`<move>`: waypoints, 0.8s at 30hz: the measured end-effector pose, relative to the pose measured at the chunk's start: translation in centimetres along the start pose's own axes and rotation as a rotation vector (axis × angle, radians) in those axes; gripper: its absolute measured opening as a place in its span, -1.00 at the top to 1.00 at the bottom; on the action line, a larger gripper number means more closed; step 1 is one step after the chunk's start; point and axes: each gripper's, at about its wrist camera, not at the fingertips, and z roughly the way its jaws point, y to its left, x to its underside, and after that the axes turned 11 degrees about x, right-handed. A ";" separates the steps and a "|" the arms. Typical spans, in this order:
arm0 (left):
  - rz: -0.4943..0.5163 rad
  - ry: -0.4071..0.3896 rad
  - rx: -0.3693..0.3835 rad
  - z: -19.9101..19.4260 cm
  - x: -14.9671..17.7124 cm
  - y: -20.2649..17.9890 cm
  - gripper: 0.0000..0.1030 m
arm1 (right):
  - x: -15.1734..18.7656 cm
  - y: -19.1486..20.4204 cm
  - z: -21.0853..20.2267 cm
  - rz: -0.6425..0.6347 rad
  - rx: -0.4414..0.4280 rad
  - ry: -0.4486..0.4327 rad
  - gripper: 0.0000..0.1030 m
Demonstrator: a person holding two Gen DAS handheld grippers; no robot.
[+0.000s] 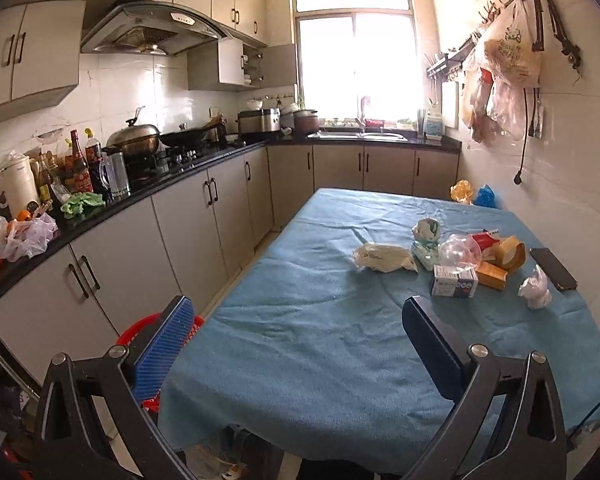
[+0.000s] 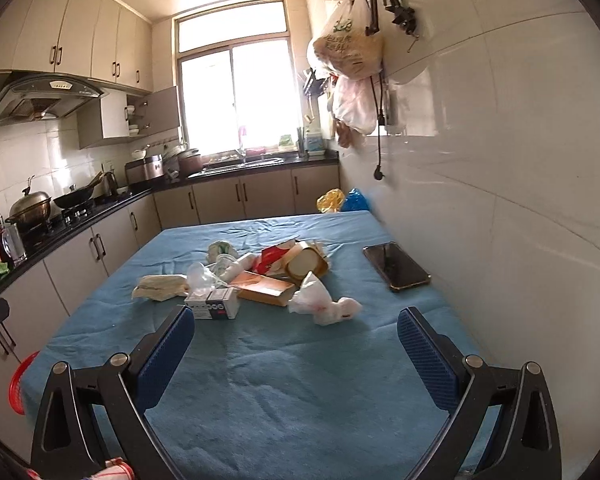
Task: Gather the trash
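A pile of trash lies on the blue tablecloth (image 1: 320, 340): a cream wrapper (image 1: 384, 257), a white and blue small box (image 1: 454, 281), a clear plastic cup (image 1: 458, 252), an orange box (image 1: 491, 275), a tape roll (image 1: 510, 252) and a crumpled white tissue (image 1: 535, 289). In the right wrist view the tissue (image 2: 324, 300), small box (image 2: 212, 305), orange box (image 2: 264, 287) and wrapper (image 2: 160, 286) lie just beyond my right gripper (image 2: 296, 332). My left gripper (image 1: 296, 316) is open and empty over the table's near left part. My right gripper is open and empty.
A black phone (image 2: 396, 266) lies by the tiled wall on the right. A red basket (image 1: 140, 332) stands on the floor left of the table, also in the right wrist view (image 2: 20, 384). The kitchen counter (image 1: 160, 184) runs along the left. Bags hang on the wall (image 1: 504, 68).
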 end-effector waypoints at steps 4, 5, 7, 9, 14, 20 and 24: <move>-0.011 0.025 0.014 0.8 0.3 0.0 -1.00 | 0.0 0.0 0.7 -0.016 -0.005 0.036 -1.00; -0.011 0.034 0.015 1.2 0.4 0.1 -1.00 | 0.0 0.2 1.0 -0.026 -0.004 0.044 -1.00; -0.011 0.045 0.013 1.8 0.5 0.1 -1.00 | 0.0 0.5 1.8 -0.034 -0.007 0.061 -1.00; -0.013 0.061 0.012 2.6 0.6 0.2 -1.00 | 0.2 0.8 2.5 -0.041 -0.014 0.076 -1.00; -0.024 0.133 0.027 5.3 1.2 0.0 -1.00 | 1.0 1.8 4.6 -0.080 -0.031 0.119 -1.00; -0.040 0.234 0.042 9.0 2.0 -0.7 -1.00 | 1.6 2.7 7.0 -0.101 -0.035 0.158 -1.00; -0.023 0.278 0.049 11.0 2.3 -1.8 -1.00 | 1.9 2.4 8.9 -0.104 -0.026 0.190 -1.00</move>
